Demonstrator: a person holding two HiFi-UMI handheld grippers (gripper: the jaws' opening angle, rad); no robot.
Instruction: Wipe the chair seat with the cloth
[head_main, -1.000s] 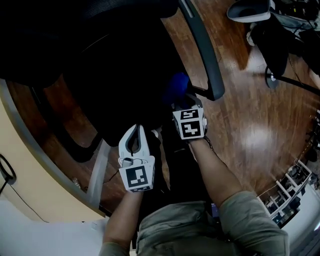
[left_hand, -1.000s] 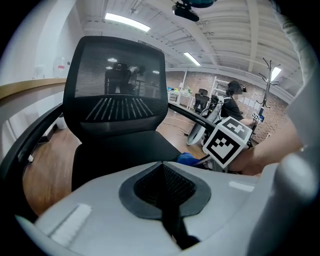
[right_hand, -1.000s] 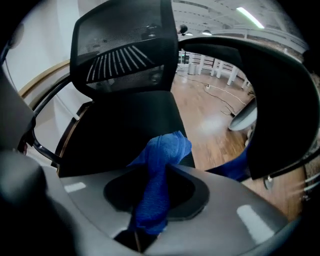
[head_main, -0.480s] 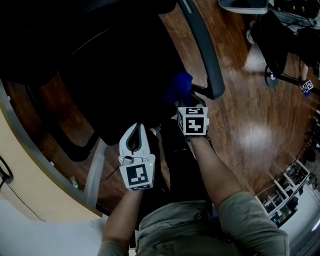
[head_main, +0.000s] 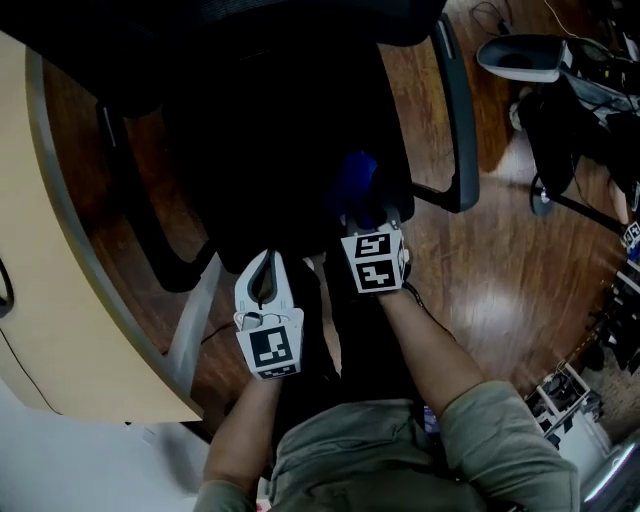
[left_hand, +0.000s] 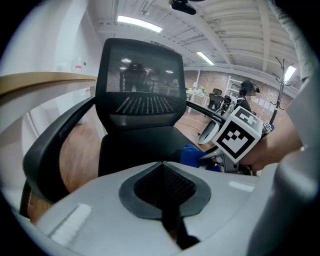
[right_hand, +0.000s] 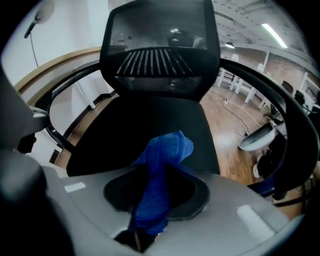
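L gripper is nearest, jaws pressed together, nothing in them, idling by the seat's front edge. R gripper is just ahead, jaws pinched narrow on the blue cloth, which bunches up out of the tips over the front-right part of the chair seat. Can't tell if the cloth's actually touching the fabric. Seat's plain black w/ no visible wiped track, so progress is hard to call. Best guess: only the front corner's reached, and the middle, left side and rear toward the backrest are left.
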